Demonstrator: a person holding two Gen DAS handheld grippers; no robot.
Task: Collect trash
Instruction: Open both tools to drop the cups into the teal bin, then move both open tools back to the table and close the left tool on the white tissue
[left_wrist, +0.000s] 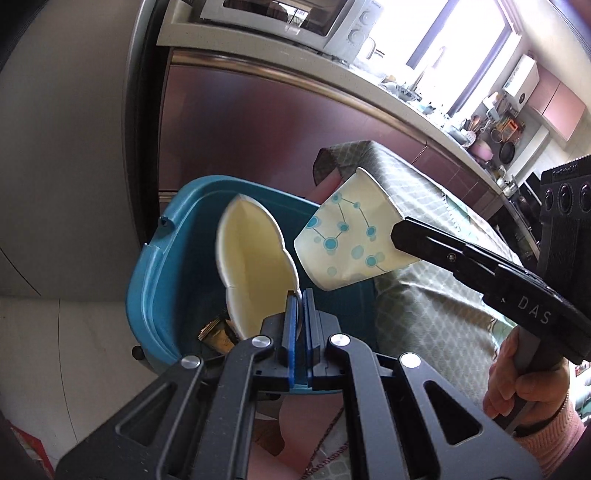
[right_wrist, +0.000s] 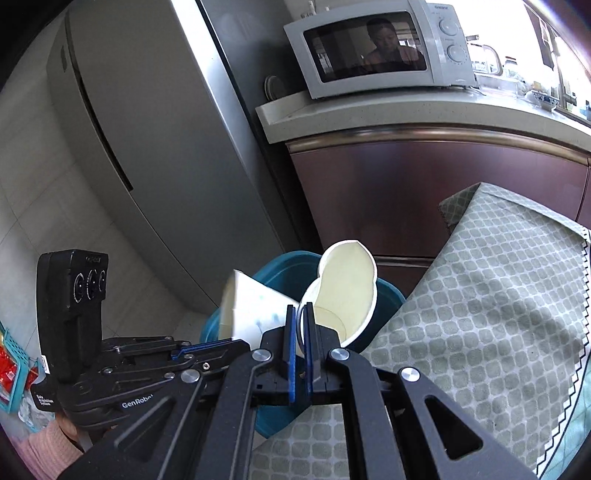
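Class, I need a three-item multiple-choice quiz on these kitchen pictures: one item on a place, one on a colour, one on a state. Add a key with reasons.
1. Where are the two paper cups?
A. on a chair
B. inside a drawer
C. in the air by the bin

2. What colour is the bin?
A. teal
B. red
C. yellow

3. How is the left gripper?
A. wide open and empty
B. shut on a cup
C. lying on a shelf

Key: C, the left cup and right cup hang by the bin; A, its wall is teal; B, the left gripper pinches the left cup's rim.
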